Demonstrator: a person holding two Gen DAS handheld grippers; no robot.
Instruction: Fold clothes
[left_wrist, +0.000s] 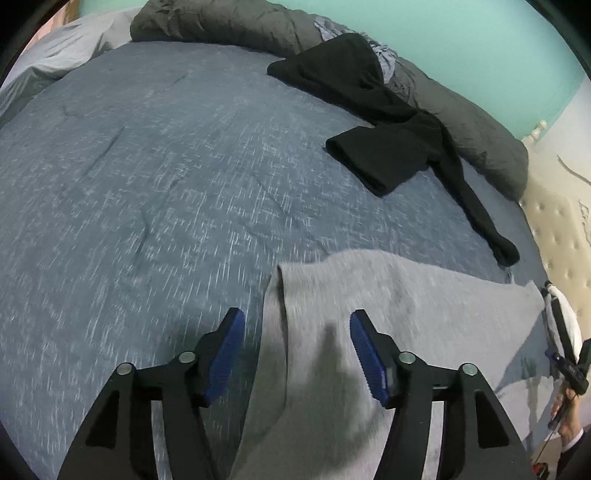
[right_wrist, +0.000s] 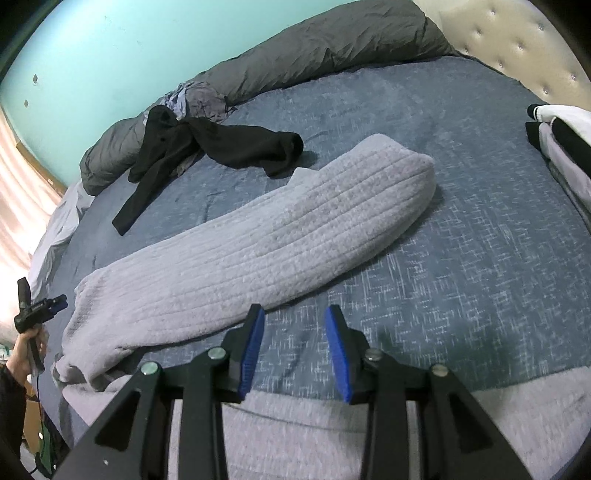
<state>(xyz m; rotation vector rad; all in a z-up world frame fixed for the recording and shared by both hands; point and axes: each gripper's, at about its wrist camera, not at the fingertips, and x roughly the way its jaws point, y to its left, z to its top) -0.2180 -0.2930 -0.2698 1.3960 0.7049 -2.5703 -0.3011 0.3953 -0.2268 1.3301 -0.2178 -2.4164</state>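
A light grey ribbed garment (right_wrist: 258, 229) lies stretched across the blue-grey bed cover (left_wrist: 129, 184), with more of its fabric under the right gripper's arms. In the left wrist view the grey garment (left_wrist: 406, 295) spreads beneath my left gripper (left_wrist: 295, 317), whose blue pads stand wide apart above a fold, pressing nothing. My right gripper (right_wrist: 295, 312) is open over bare cover just beside the garment's near edge, with nothing between its pads. A black garment (left_wrist: 388, 122) (right_wrist: 221, 144) lies crumpled farther back.
A rolled dark grey duvet (left_wrist: 221, 22) (right_wrist: 314, 48) runs along the bed's far side against a teal wall. A cream tufted headboard (left_wrist: 561, 229) (right_wrist: 517, 37) borders one end. White and black clothes (right_wrist: 561, 140) sit at the right edge.
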